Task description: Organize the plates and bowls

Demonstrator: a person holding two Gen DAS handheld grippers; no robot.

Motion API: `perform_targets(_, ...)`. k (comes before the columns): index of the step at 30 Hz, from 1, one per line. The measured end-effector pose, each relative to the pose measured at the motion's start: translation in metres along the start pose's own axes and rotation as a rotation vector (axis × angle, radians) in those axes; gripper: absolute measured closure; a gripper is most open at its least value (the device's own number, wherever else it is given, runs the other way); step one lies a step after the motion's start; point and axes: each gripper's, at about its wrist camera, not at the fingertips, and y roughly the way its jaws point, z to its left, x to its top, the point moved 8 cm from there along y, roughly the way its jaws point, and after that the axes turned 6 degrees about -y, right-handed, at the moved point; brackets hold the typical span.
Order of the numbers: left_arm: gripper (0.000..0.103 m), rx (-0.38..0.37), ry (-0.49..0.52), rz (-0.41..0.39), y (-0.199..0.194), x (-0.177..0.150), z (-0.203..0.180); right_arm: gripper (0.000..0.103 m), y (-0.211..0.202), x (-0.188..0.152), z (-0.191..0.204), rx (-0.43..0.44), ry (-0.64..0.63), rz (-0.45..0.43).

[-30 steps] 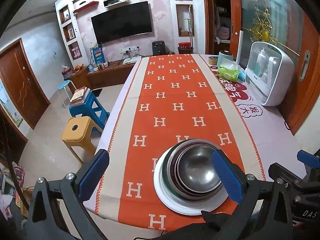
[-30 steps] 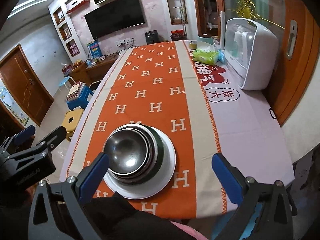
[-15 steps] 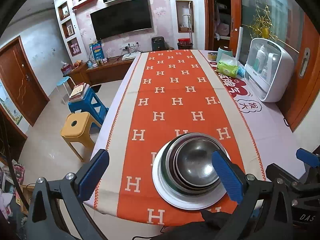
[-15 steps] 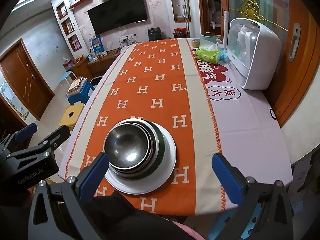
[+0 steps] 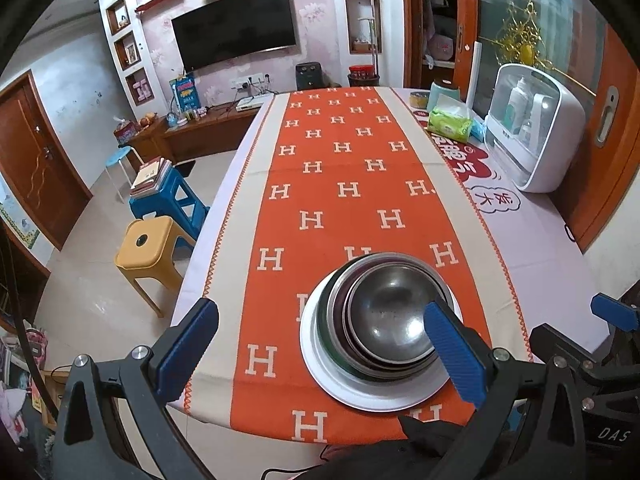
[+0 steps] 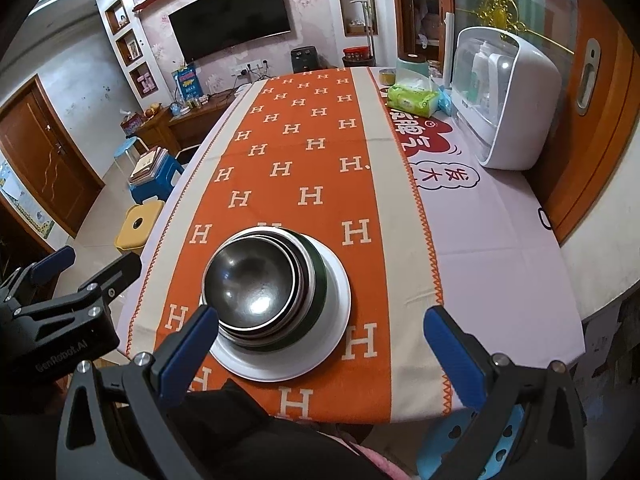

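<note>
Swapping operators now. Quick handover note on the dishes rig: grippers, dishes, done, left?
Left gripper: open, empty, held above the table's near edge.
Right gripper: open, empty, also clear of the dishes.
Dishes: metal bowls nested in one stack on the white plate, on the orange runner near the front edge.
Done: stacking looks complete; no loose dishes in view.
Left: probably nothing, unless the stack must be moved.

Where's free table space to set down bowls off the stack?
Bare orange H-patterned runner beyond the nested steel bowls on the white plate, up to the far table end. Bare pale cloth right of the stack, in front of the white cabinet appliance. Crowded: far-right corner around the green tissue pack.
</note>
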Motion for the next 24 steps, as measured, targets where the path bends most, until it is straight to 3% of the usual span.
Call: perform_targets(24,0.001,-0.006,0.001,0.027,0.0103,-0.0018,0.0015,0.0,0.0081,0.0028,0.0043,-0.004,-0.015,0.021)
